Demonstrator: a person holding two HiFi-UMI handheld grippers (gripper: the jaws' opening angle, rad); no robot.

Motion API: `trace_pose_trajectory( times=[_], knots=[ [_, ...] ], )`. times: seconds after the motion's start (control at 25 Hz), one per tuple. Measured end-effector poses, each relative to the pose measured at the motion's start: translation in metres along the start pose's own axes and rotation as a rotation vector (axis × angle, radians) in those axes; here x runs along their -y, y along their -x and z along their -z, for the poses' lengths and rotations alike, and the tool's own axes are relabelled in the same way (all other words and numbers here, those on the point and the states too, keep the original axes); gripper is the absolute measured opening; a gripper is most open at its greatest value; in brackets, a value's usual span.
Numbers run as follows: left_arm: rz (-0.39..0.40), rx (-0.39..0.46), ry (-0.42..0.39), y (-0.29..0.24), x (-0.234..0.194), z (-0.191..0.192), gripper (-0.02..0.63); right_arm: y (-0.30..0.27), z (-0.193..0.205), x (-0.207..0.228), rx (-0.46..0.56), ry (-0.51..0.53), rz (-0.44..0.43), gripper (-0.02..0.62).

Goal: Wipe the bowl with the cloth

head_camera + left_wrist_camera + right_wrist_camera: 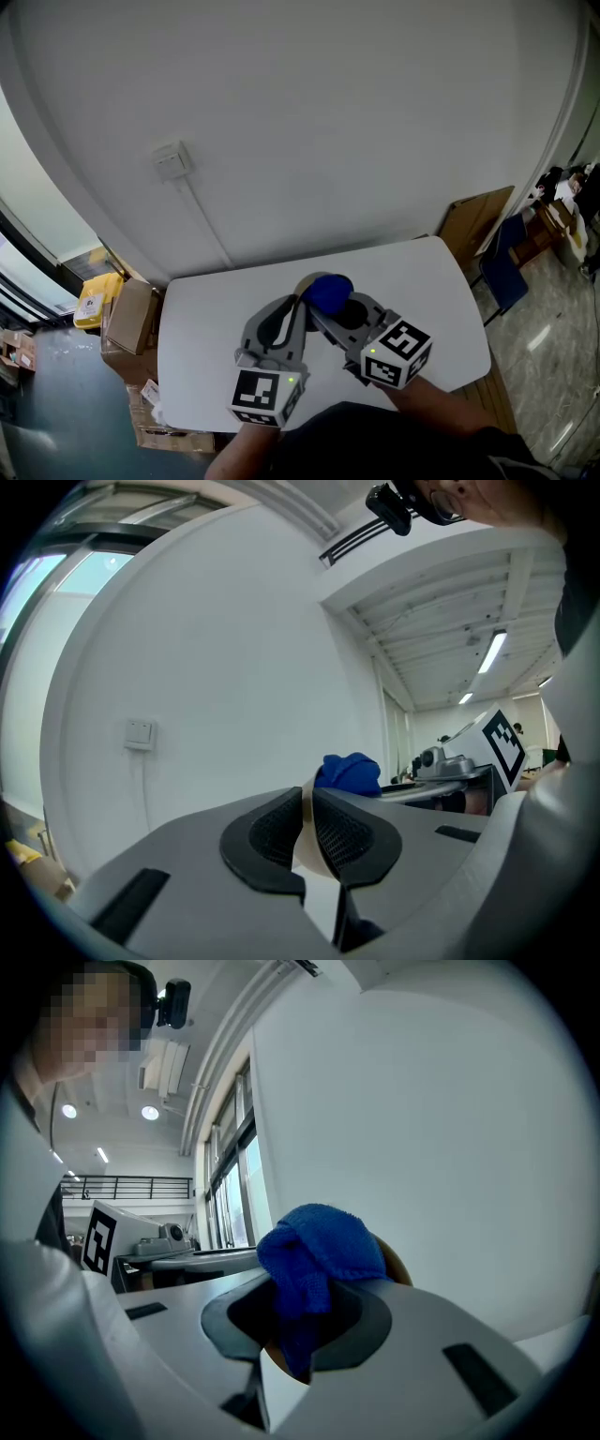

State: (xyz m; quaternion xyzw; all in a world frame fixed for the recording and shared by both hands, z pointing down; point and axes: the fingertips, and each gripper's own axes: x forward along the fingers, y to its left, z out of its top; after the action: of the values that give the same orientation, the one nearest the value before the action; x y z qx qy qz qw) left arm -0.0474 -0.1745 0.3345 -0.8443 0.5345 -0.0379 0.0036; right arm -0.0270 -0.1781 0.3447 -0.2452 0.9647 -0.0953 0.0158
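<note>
We have left tool (308, 834) clamped on the bowl (394, 1262) rim, right tool (298, 1321) gripping the blue cloth (323, 1241) beside it

Office-cum-lab workspace, not home. Plain white tabletop (211, 309) against bare white wall (328, 122); wall switch (172, 161) with surface cable run (208, 227) below. Cardboard boxes (131, 317) piled on floor (56, 403) at left. Blue chair (506, 270) and leaning brown board (473, 223) at right. Ceiling strip lights (491, 651), tall windows (230, 1190), mezzanine railing (127, 1185) beyond.
</note>
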Motion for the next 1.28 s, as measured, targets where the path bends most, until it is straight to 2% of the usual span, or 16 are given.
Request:
trace_pose_trajectory(
  times=[0.32, 0.48, 0.6, 0.76, 0.96, 1.28],
  knots=[
    [0.008, -0.032, 0.018, 0.000, 0.000, 0.007, 0.040, 0.001, 0.003, -0.002, -0.005, -0.011, -0.007, 0.067],
    [0.013, -0.018, 0.008, 0.002, 0.000, 0.006, 0.038, 0.002, 0.004, -0.004, -0.003, -0.011, -0.014, 0.067],
    [0.010, -0.010, 0.029, 0.002, -0.004, 0.007, 0.038, 0.002, 0.004, -0.007, -0.005, -0.012, -0.023, 0.067],
    [-0.012, -0.008, 0.040, 0.004, -0.013, 0.008, 0.032, 0.004, 0.004, -0.012, -0.010, -0.002, -0.041, 0.067],
    [-0.034, 0.014, 0.012, 0.006, -0.020, -0.002, 0.029, 0.001, 0.011, -0.021, -0.038, -0.006, -0.065, 0.067],
    [-0.088, 0.033, 0.051, 0.015, -0.045, -0.006, 0.021, 0.010, 0.002, -0.021, -0.015, 0.014, -0.063, 0.067]
  ],
)
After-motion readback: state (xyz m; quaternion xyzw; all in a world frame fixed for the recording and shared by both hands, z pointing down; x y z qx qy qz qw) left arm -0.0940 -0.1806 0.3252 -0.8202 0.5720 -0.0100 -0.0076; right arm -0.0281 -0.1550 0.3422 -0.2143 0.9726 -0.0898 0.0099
